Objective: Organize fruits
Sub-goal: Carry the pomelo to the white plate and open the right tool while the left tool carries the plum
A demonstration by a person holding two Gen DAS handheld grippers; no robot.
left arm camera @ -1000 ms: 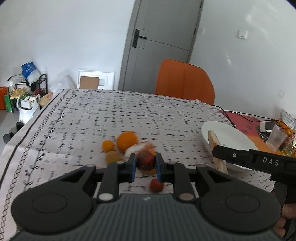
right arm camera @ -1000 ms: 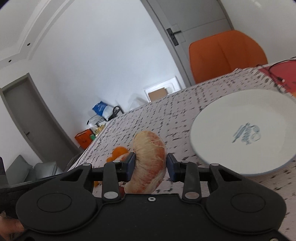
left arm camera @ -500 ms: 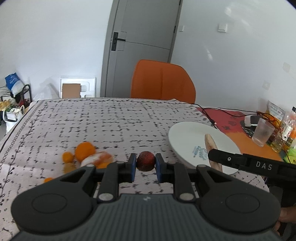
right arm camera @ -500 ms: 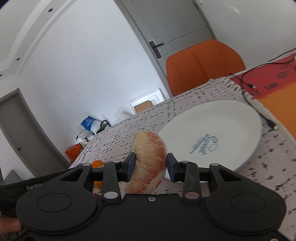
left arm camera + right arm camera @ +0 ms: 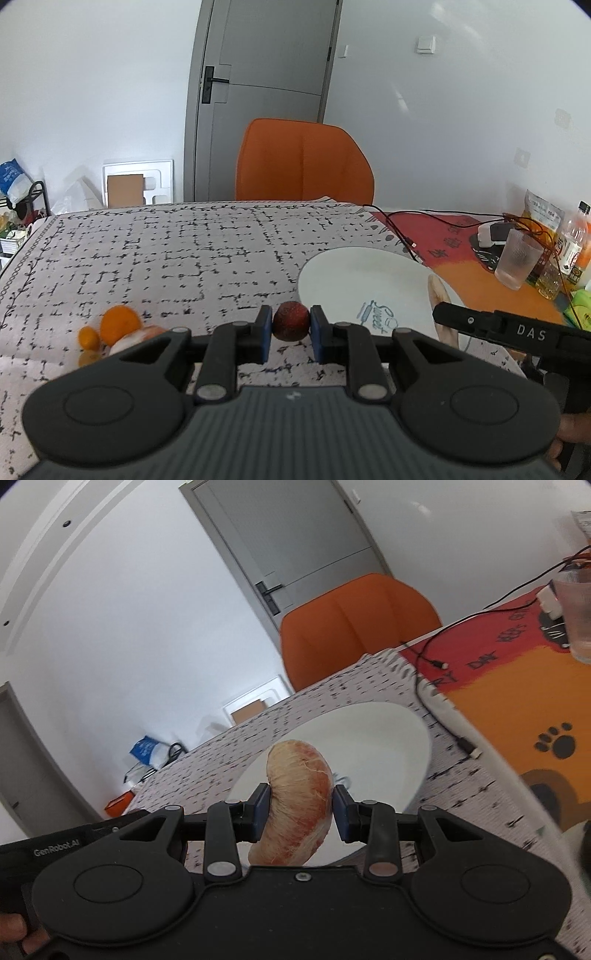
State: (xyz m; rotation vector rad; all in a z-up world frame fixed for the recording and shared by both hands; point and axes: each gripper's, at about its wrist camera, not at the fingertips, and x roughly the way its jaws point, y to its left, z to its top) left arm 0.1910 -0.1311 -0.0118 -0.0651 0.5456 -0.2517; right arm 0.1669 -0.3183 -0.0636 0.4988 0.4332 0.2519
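Setting: a lived-in home room, dining area. Evidence: table under a patterned cloth [image 5: 184, 258] with an orange upholstered chair [image 5: 304, 160] drawn up at the far side; grey interior door [image 5: 266, 96] with lever handle; white plate [image 5: 365, 280], ribbed drinking glass [image 5: 517, 260], bottles [image 5: 572, 240] and snack bag [image 5: 543, 214] on a paw-print mat [image 5: 535, 720]; shopping bags on a floor rack [image 5: 22, 206].
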